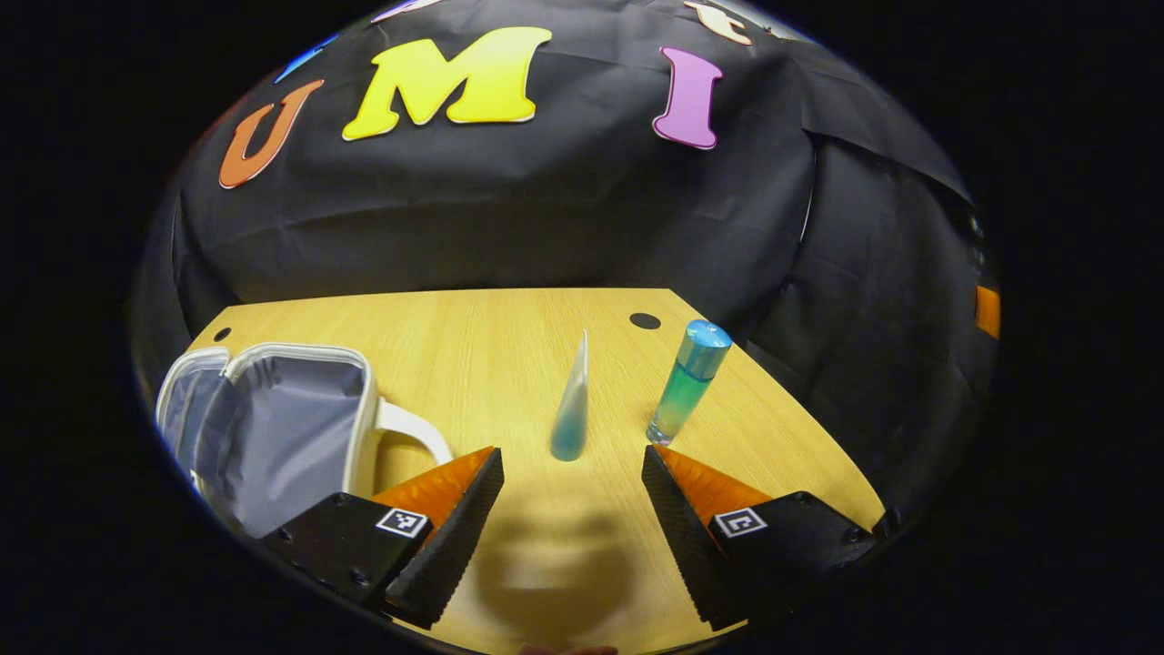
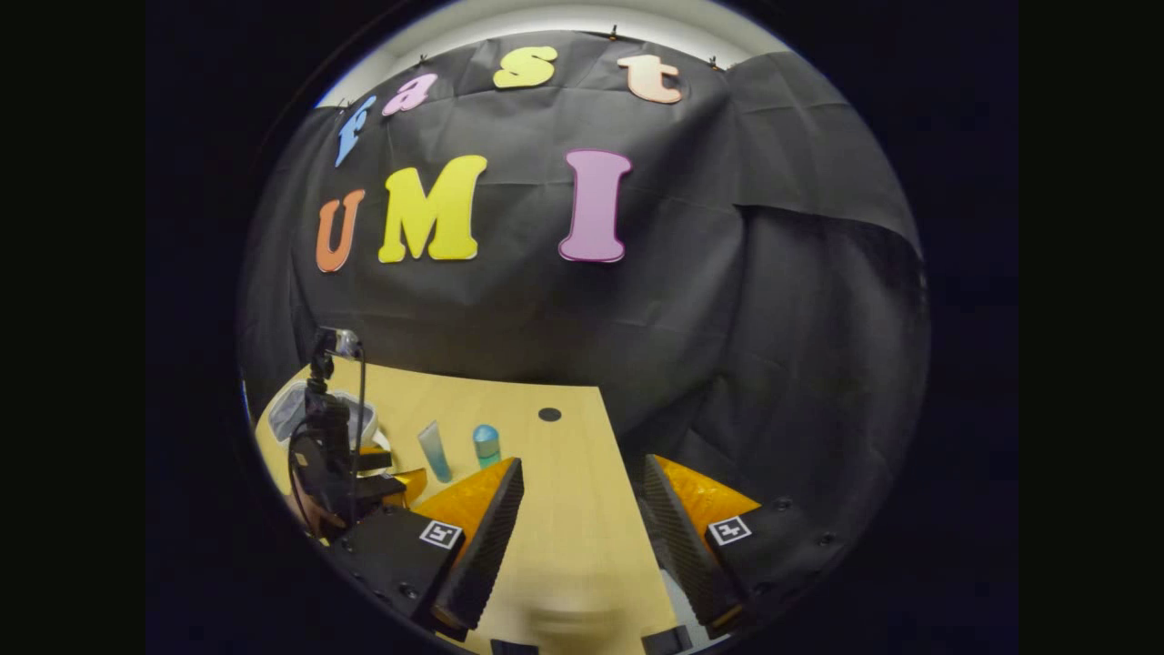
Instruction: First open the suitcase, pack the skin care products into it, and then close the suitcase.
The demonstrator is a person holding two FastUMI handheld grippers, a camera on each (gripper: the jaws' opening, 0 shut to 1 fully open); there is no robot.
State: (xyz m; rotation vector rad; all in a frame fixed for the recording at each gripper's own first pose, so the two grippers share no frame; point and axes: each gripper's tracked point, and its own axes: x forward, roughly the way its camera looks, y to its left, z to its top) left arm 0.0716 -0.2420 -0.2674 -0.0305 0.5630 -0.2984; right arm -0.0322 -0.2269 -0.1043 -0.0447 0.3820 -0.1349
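In the left gripper view, the left gripper [image 1: 573, 478] hangs over the wooden table [image 1: 509, 337] with fingers spread wide and nothing between them; the tube [image 1: 571, 409] stands just beyond, the open suitcase [image 1: 273, 428] to the tube's left, the bottle [image 1: 688, 382] to its right. In the right gripper view, the right gripper [image 2: 582, 496] is likewise agape and empty, with the tube [image 2: 435, 451] off to its left, between the bottle [image 2: 486, 445] and the suitcase [image 2: 289, 411].

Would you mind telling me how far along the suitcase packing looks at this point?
Done: the suitcase lies open on the table. In hand: nothing yet; the left gripper is open and lined up with the standing tube, and the right gripper is open over bare table. Left: the tube and the bottle both stand outside the case, so both need packing, then the lid needs closing.
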